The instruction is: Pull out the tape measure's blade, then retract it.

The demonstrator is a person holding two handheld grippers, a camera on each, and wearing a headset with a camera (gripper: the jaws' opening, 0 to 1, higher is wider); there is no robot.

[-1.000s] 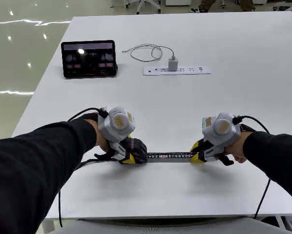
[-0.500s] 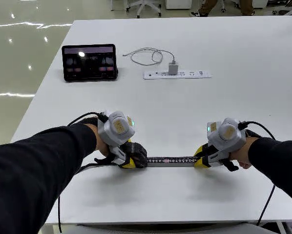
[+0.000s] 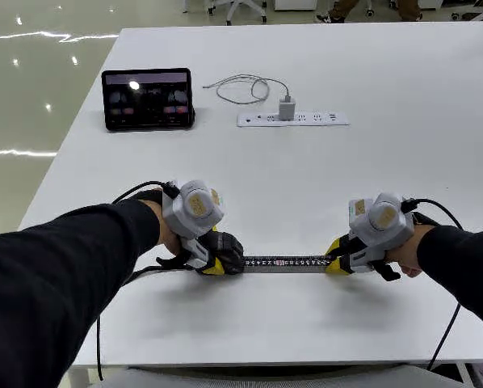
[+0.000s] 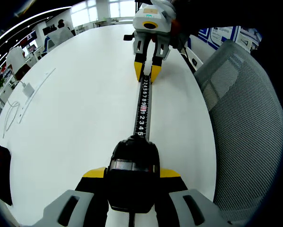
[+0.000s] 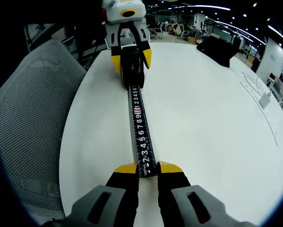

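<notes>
A black tape measure case rests on the white table near its front edge, and my left gripper is shut on it; the case sits between the yellow-tipped fingers in the left gripper view. The dark numbered blade runs flat along the table to the right. My right gripper is shut on the blade's end. The blade leads straight back to the case in the right gripper view, and the blade stretches to the right gripper in the left gripper view.
A black tablet stands at the back left of the white table. A white power strip with a plugged charger and coiled cable lies behind the work. A grey mesh chair is close to the table's front edge.
My right gripper has moved further right along the table with the blade's end, so more blade is drawn out. The left gripper and case have stayed in place.
</notes>
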